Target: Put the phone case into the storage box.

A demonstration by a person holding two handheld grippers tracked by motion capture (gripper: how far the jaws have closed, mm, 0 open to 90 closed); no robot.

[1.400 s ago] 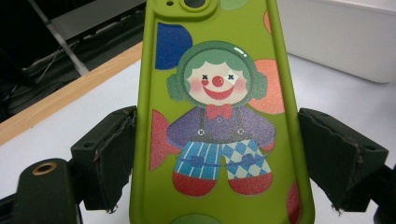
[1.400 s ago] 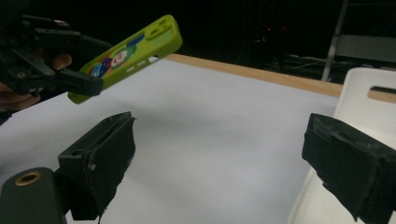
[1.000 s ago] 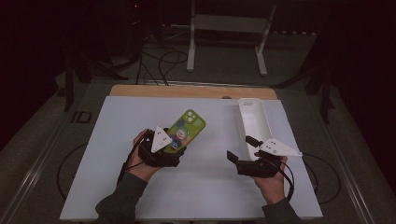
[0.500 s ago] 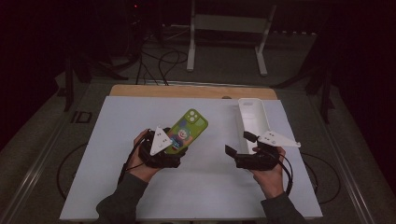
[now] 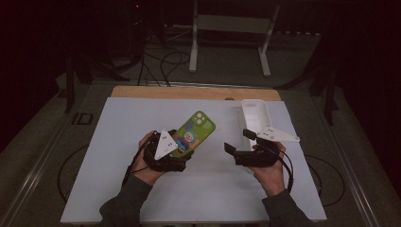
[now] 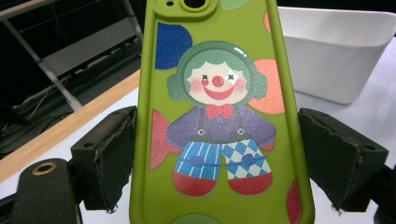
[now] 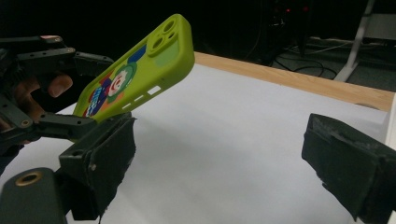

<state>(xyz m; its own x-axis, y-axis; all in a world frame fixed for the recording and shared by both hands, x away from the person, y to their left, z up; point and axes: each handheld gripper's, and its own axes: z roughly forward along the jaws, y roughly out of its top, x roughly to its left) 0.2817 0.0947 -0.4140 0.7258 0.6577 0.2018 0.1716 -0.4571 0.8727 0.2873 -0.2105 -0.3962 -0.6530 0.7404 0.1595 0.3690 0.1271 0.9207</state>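
Left gripper (image 5: 177,152): jaws clamped across the width of the green phone case (image 5: 194,134), one pad on each long edge. In the left gripper view the case (image 6: 219,116) stands upright between the pads; its lower end is cut off by the frame, and only part of the camera cutout shows at 12 o'clock. The case is raised off the white table (image 5: 142,118), tilting toward 1 o'clock in the high view.

Right gripper (image 5: 236,144): jaws spread wide, nothing between them. It sits at 3 o'clock from the case, well apart. The white bin (image 5: 255,116), at 12 o'clock from this gripper, is partly hidden behind its grey plate.
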